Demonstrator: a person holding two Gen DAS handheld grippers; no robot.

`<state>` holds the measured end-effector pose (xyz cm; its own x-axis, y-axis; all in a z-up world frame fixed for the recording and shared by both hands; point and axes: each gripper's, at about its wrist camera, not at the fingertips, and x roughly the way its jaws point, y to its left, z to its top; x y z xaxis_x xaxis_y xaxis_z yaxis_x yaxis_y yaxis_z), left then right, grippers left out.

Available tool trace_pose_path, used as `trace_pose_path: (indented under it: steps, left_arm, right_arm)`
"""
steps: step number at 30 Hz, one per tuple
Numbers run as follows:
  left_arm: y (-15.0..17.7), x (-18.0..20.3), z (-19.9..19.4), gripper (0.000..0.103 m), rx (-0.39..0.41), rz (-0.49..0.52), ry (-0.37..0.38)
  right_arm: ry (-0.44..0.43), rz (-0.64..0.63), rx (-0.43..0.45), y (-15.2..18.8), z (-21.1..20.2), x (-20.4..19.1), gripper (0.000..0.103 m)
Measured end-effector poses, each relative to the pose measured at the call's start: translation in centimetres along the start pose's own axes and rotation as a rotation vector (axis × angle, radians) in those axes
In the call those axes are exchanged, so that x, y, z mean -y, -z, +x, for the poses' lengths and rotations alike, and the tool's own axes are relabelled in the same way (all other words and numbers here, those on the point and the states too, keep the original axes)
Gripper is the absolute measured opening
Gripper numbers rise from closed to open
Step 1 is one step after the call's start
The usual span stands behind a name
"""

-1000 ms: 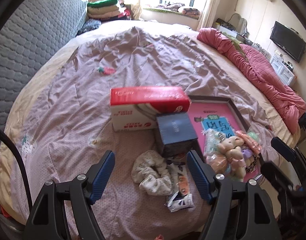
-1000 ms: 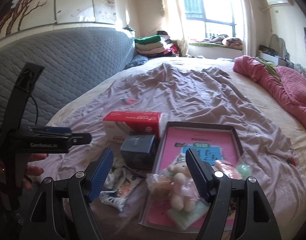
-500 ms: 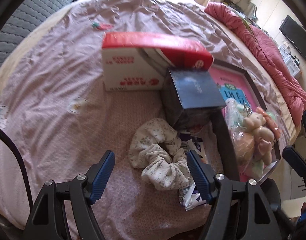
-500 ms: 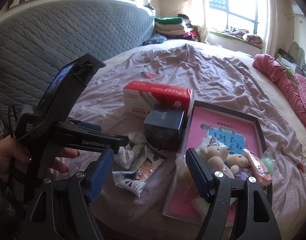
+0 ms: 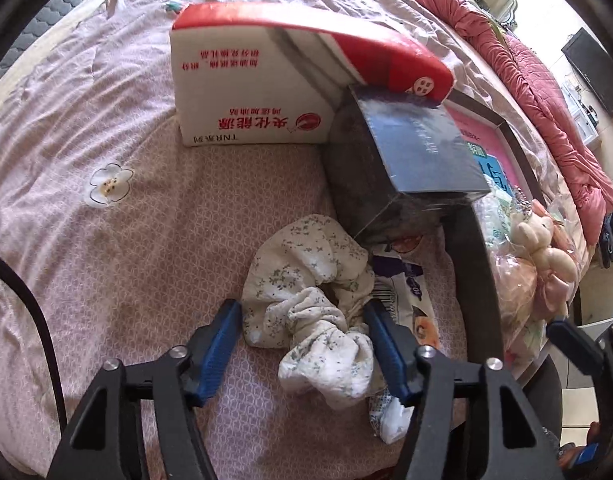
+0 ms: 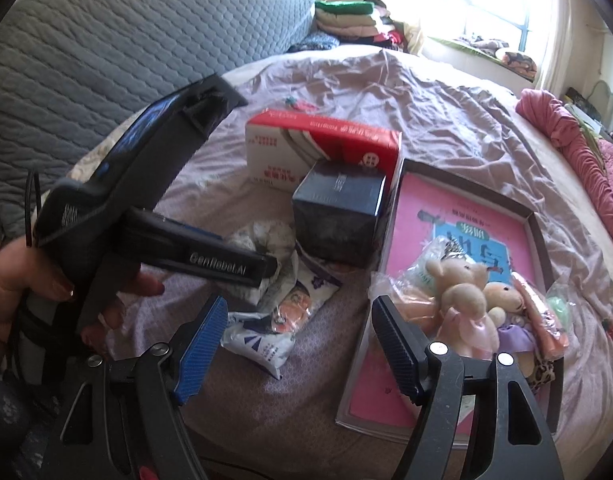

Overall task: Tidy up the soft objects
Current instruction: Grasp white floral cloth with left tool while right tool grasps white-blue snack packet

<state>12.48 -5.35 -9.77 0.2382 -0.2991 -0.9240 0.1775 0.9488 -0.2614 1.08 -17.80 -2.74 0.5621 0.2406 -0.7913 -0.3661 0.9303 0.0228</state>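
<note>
A crumpled white floral cloth point(image 5: 314, 300) lies on the bed in front of a dark box. My left gripper point(image 5: 306, 344) is open, its blue fingers on either side of the cloth's near part, low over the bed. The cloth point(image 6: 266, 236) is mostly hidden behind the left gripper's body in the right wrist view. A bagged plush bear point(image 6: 466, 292) lies in a shallow pink-lined tray point(image 6: 542, 224); it also shows in the left wrist view point(image 5: 542, 248). My right gripper point(image 6: 298, 344) is open and empty above the bed's front, left of the bear.
A red-and-white carton point(image 5: 258, 80) and a dark blue box point(image 5: 410, 148) stand behind the cloth. A white snack packet point(image 6: 282, 320) lies beside it. A pink blanket point(image 5: 546, 92) runs along the right side. A grey headboard point(image 6: 106, 40) is at left.
My left gripper has dropped and moved forward, so its fingers now straddle the floral cloth. The right gripper has moved a little closer to the objects.
</note>
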Motion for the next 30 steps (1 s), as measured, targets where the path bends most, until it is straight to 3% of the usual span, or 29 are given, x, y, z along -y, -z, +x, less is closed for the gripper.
trace_pose_path:
  steps: [3, 8, 10, 13, 21, 25, 27, 30]
  left_arm:
    - [-0.2, -0.2, 0.4, 0.051, -0.006, 0.006, -0.004]
    - [-0.7, -1.0, 0.5, 0.022, 0.009, -0.020, 0.030]
    - [-0.8, -2.0, 0.4, 0.018, 0.018, -0.047, 0.061]
    - [-1.0, -3.1, -0.1, 0.016, 0.043, -0.080, 0.108]
    - [-0.8, -3.5, -1.4, 0.016, 0.079, -0.047, 0.108]
    - [-1.1, -3.7, -1.6, 0.016, 0.085, -0.058, 0.118]
    - [-1.1, -4.1, -1.8, 0.017, 0.094, -0.061, 0.114]
    - [-1.1, -4.5, -2.1, 0.017, 0.102, -0.069, 0.120]
  right_arm:
    - [-0.001, -0.013, -0.030, 0.0, 1.2, -0.6, 0.076]
    - [0.008, -0.016, -0.105, -0.3, 3.8, -1.6, 0.076]
    - [0.019, -0.013, -0.126, -0.4, 4.7, -1.9, 0.076]
    - [0.014, 0.004, -0.160, -0.8, 6.2, -2.2, 0.076]
    - [0.009, 0.103, -0.244, -1.5, 9.7, -1.4, 0.075]
    - [0.018, 0.116, -0.243, -1.9, 10.6, -1.0, 0.066]
    - [0.046, 0.073, -0.249, -2.2, 11.2, -1.3, 0.057]
    - [0.067, 0.017, -0.237, -2.1, 11.3, -1.5, 0.052]
